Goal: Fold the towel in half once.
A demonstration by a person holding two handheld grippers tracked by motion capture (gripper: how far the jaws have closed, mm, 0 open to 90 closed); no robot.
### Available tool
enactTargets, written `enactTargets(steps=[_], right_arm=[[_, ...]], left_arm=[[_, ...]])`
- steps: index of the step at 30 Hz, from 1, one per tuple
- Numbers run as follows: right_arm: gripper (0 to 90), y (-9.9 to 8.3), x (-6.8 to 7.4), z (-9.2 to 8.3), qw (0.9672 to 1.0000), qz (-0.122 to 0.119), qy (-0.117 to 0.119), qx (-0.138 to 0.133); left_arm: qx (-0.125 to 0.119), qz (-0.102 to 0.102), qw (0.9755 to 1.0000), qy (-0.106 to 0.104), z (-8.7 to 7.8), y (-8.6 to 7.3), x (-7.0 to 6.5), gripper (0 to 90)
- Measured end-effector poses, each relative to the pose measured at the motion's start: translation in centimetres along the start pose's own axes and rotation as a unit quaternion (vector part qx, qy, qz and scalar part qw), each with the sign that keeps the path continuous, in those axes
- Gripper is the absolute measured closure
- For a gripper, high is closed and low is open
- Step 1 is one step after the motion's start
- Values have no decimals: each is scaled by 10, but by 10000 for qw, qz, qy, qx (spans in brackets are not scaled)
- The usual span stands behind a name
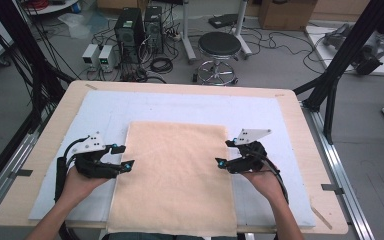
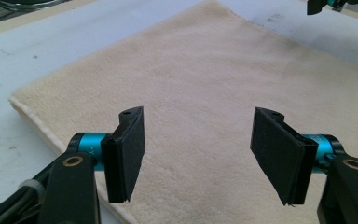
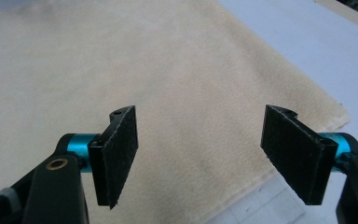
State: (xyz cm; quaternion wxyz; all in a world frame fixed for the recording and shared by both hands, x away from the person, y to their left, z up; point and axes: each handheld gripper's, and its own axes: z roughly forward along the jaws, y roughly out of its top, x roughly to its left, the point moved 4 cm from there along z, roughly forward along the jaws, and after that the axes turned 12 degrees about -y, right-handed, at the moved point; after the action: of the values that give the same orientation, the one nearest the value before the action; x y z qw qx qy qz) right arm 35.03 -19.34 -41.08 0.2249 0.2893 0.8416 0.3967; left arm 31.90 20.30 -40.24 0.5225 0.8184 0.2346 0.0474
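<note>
High view: wooden table (image 1: pixel 300 130) carries a white mat (image 1: pixel 260 112); the beige towel (image 1: pixel 175 175) lies flat at centre, its near edge overhanging. Left gripper (image 1: pixel 122 156) at its left edge and right gripper (image 1: pixel 223 153) at its right edge are both released, jaws apart and grasping nothing.

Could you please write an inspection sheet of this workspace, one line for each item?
Surface: wooden table covered by a white mat.
Job's things: cream towel lies flat on the mat; its near edge hangs over the table's front.
Clutter: nothing seen on the table.
Grippers: left gripper at the towel's left edge, right gripper at its right edge; both have open jaws with nothing between them.
Cables: a black cable trails from each gripper along the forearm; many loose cables on the floor.
Surroundings: stool, computer towers, power supplies, black frame posts.
</note>
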Motion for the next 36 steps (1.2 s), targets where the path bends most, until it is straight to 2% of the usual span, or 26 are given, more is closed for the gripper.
enactTargets(steps=[5,13,17,21,28,36], right_arm=[[267,7,-8,3,10000,85,-7,-46],[266,13,-12,11,10000,15,35,49],[265,20,-14,11,10000,-2,20,27],[265,25,-16,12,10000,-60,44,46],[265,24,-15,12,9999,-72,56,84],[265,23,-15,16,9998,-149,62,141]], left_arm=[[-34,-9,10000,66,-1,8,7,345],[38,-73,9998,160,0,17,21,343],[116,-44,9997,207,0,23,27,343],[90,-36,9996,249,0,30,31,343],[164,-1,9997,164,3,33,31,351],[162,-109,9997,143,7,31,39,352]])
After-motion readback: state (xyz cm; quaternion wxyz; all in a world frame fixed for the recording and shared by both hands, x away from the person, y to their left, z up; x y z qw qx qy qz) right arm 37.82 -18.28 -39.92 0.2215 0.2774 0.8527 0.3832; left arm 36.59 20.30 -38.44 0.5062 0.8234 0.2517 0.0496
